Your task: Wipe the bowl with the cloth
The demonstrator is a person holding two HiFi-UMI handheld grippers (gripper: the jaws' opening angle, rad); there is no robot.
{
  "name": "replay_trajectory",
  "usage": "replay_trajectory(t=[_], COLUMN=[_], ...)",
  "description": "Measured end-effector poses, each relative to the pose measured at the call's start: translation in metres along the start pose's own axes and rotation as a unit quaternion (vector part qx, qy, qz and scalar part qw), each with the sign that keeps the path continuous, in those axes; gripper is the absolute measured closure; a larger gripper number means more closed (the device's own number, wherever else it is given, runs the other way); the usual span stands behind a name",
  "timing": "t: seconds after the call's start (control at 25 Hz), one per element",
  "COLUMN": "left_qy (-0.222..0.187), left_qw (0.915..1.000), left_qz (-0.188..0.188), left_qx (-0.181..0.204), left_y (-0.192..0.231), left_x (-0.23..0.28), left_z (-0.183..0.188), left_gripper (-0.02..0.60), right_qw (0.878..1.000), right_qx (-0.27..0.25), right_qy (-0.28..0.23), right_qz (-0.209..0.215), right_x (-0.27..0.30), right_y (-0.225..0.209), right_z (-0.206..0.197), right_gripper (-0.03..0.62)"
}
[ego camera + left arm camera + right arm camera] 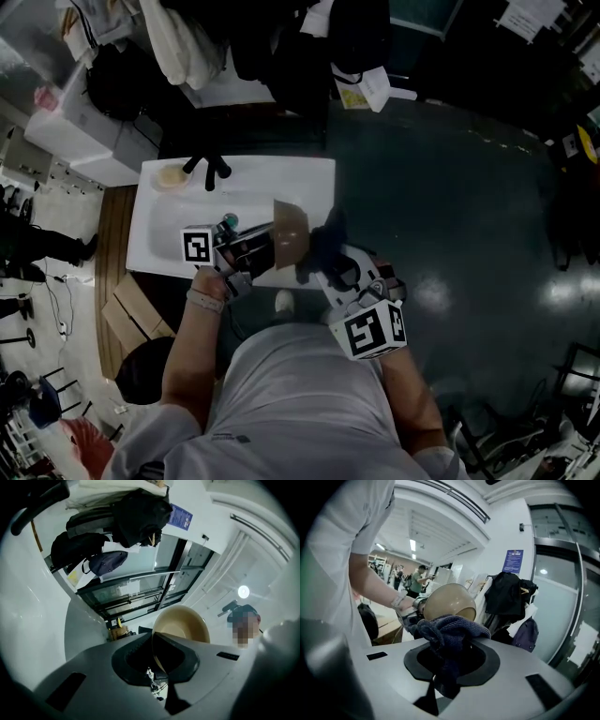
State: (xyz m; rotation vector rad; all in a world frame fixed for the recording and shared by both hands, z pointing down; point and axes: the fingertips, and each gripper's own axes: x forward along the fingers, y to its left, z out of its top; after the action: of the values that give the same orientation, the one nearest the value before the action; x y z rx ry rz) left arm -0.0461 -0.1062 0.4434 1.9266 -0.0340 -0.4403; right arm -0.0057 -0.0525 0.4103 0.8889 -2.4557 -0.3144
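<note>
A tan bowl (290, 232) is held in the air on its side above the white table (173, 232). My left gripper (260, 246) is shut on its rim; in the left gripper view the bowl (183, 627) rises from between the jaws, its hollow facing the camera. My right gripper (323, 255) is shut on a dark blue cloth (322, 244), bunched against the bowl's right side. In the right gripper view the cloth (449, 631) bulges out of the jaws, right under the bowl's (449, 602) outer wall. Touching cannot be confirmed.
A small round beige object (172, 176) and a black item (208, 167) lie at the table's far end. Cardboard (141, 311) rests on the floor at the left. Bags and clothes (272, 47) hang beyond the table. Dark floor (450, 206) spreads to the right.
</note>
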Motion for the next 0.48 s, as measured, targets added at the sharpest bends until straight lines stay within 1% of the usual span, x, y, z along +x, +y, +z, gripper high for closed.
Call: replay_trajectory(t=[0.16, 0.32, 0.4, 0.48], left_qy=[0.012, 0.038, 0.049, 0.058], left_qw=[0.9998, 0.9981, 0.9971, 0.9967], left_qz=[0.015, 0.044, 0.052, 0.054], left_qx=[-0.002, 0.021, 0.026, 0.021], left_y=[0.004, 0.007, 0.008, 0.01], left_x=[0.0, 0.002, 0.004, 0.004], left_z=[-0.006, -0.011, -0.017, -0.024], left_gripper=[0.558, 0.558, 0.558, 0.558], right_qw=[0.999, 0.998, 0.997, 0.997], right_qx=[-0.026, -0.044, -0.043, -0.038], right_qy=[0.021, 0.036, 0.037, 0.037], right_qz=[-0.016, -0.035, -0.043, -0.049], right_x=[-0.001, -0.002, -0.004, -0.005], right_y=[-0.004, -0.012, -0.019, -0.025], right_z=[0.0, -0.002, -0.002, -0.002], right_gripper=[0.511, 0.511, 0.511, 0.511])
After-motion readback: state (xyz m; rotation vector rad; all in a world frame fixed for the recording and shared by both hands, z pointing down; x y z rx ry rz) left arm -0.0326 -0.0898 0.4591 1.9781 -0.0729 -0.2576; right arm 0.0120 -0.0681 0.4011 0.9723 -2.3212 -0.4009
